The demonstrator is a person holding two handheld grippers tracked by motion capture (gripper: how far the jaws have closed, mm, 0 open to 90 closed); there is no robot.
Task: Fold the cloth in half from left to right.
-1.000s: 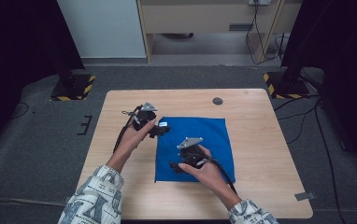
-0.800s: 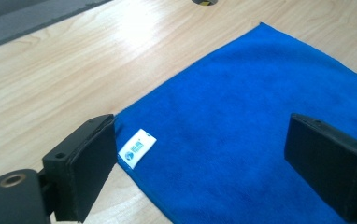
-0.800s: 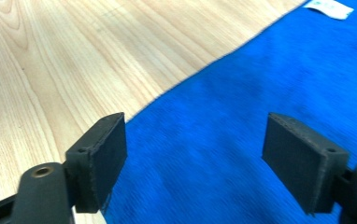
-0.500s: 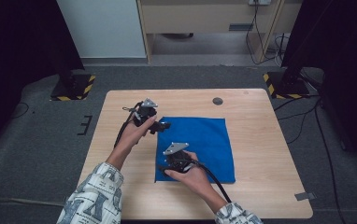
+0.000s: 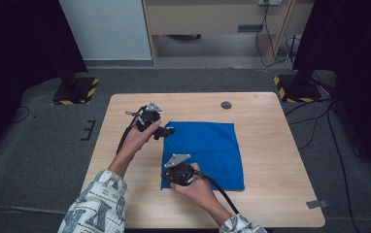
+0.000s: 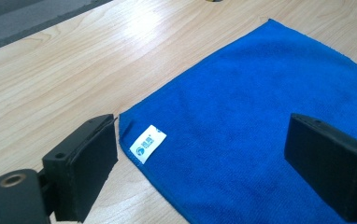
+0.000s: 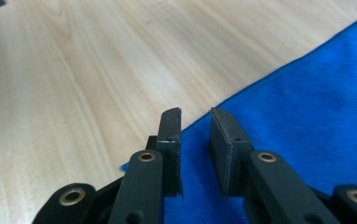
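1. The right gripper (image 5: 170,175) sits at the near left corner of the blue microfibre cloth (image 5: 208,153), close to the table's near edge. Its jaws have just been closing; in the right gripper view they straddle the cloth's edge (image 7: 200,135) with a narrow gap left, so the pads do not look pressed on the fabric yet: released, nearly pinched.
2. The cloth lies flat and spread on the middle of the wooden table (image 5: 271,136).
3. The left gripper (image 5: 166,131) hovers at the far left corner of the cloth, jaws wide apart and empty; the left gripper view shows the corner with its white label (image 6: 147,143) between them.
4. Judged step: taking hold of both left corners, likely to fold the cloth. The next move calls for finishing the right pinch and lowering the left jaws onto the labelled corner.
5. A small dark round cap (image 5: 226,105) is set in the tabletop near the far edge.
6. Beyond: grey carpet, stand bases with yellow-black striped tape (image 5: 76,91), a pale cabinet.
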